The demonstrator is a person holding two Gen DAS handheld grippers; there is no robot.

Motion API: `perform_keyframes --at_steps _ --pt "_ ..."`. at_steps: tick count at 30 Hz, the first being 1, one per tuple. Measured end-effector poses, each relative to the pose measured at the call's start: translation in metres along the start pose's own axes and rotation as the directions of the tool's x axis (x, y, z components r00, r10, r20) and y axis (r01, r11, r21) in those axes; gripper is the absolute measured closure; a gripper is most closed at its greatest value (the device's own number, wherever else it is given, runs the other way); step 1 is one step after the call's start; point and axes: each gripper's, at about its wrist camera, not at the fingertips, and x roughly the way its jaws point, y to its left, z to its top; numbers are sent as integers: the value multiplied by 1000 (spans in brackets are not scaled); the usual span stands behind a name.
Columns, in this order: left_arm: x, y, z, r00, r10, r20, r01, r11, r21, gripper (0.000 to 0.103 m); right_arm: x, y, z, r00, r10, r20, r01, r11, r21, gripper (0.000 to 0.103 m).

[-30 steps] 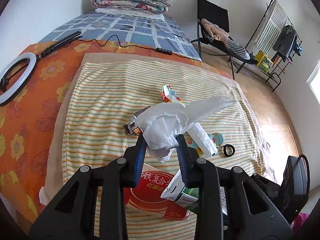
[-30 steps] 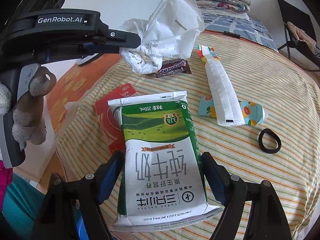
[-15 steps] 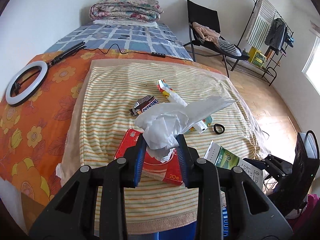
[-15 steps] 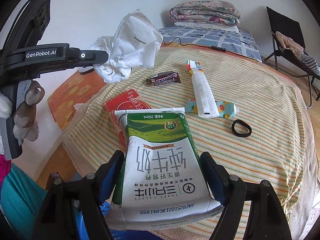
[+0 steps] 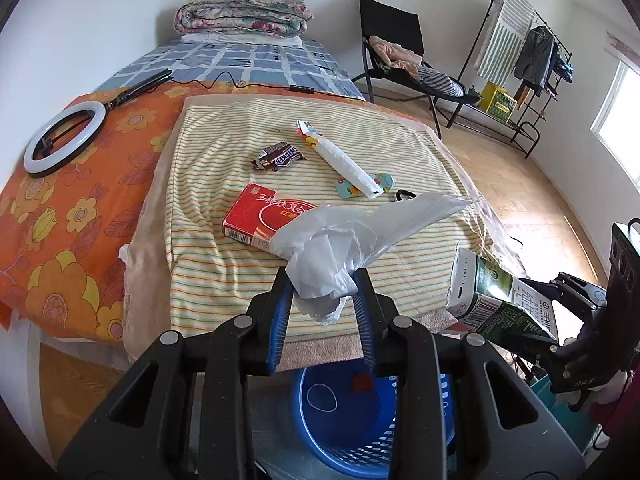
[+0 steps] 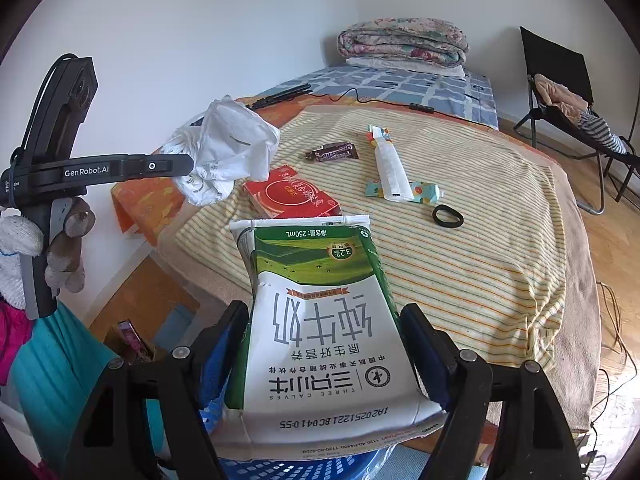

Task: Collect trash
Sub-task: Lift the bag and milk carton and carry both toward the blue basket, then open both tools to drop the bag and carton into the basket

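Observation:
My left gripper (image 5: 323, 280) is shut on a crumpled white plastic bag (image 5: 352, 240), held in the air above a blue basket (image 5: 360, 428) on the floor at the bed's near edge. In the right wrist view my right gripper (image 6: 324, 320) is shut on a green and white milk carton (image 6: 320, 320), also off the bed, with the basket's rim (image 6: 304, 468) just below. The carton (image 5: 496, 300) and the bag (image 6: 228, 156) each show in the other view. A red box (image 5: 264, 216), a chocolate wrapper (image 5: 280, 156), a white tube (image 5: 344, 160) and a patterned packet (image 5: 382, 182) lie on the striped towel (image 5: 224, 272).
A black hair tie (image 6: 447, 216) lies near the packet. A ring light (image 5: 64, 138) and a cable lie on the orange sheet, folded quilts (image 5: 244, 16) at the bed's head. A black chair (image 5: 400, 56) and a clothes rack (image 5: 520, 64) stand on the wooden floor to the right.
Both grippers have drawn back from the bed with the bag and the carton. The carton has come off the towel, and the blue basket has come into view below.

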Motion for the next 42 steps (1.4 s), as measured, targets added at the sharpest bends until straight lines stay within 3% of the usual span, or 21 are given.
perform_keyframes --at_steps 10,19,42 --pt "-7 -28 -55 998 -13 -56 15 999 47 73 -25 9 -41 999 -1 -46 1 1000 9 23" --pt "14 -42 -94 990 -25 -137 34 998 59 73 -23 15 -82 992 -4 -125 5 1000 8 23" --pt "65 -45 -139 958 6 -288 21 996 89 73 16 20 -117 965 -26 -259 31 999 15 23"
